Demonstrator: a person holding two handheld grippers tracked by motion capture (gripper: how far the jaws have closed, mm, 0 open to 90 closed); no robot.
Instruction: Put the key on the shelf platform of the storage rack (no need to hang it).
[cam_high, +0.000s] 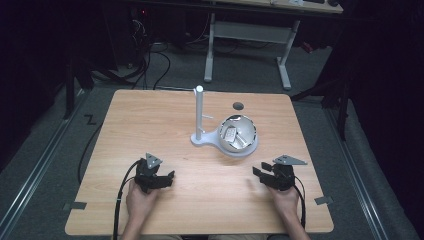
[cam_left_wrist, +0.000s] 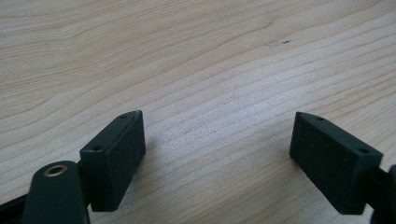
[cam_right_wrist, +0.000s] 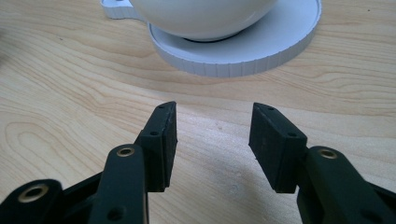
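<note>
A: From the high view, where does everything sit?

B: A white bowl (cam_high: 238, 135) rests on the round base of a white stand (cam_high: 200, 137) with an upright post, mid-counter (cam_high: 150, 115). Small pieces lie inside the bowl; I can't tell what they are. The left tool (cam_high: 165, 179) and right tool (cam_high: 261, 174) are held low near the front edge, well apart from the bowl, probably so either can move in freely.

A: And the left gripper view?

B: Its jaws stand wide apart over bare wood, released, gripping nothing.

A: The right gripper view?

B: The right tool (cam_right_wrist: 212, 140) is also released, jaws parted and empty. It faces the bowl (cam_right_wrist: 205, 16) seated on its ribbed base disc (cam_right_wrist: 261, 51), close ahead, so I'd judge this hand is lined up to approach first.
</note>
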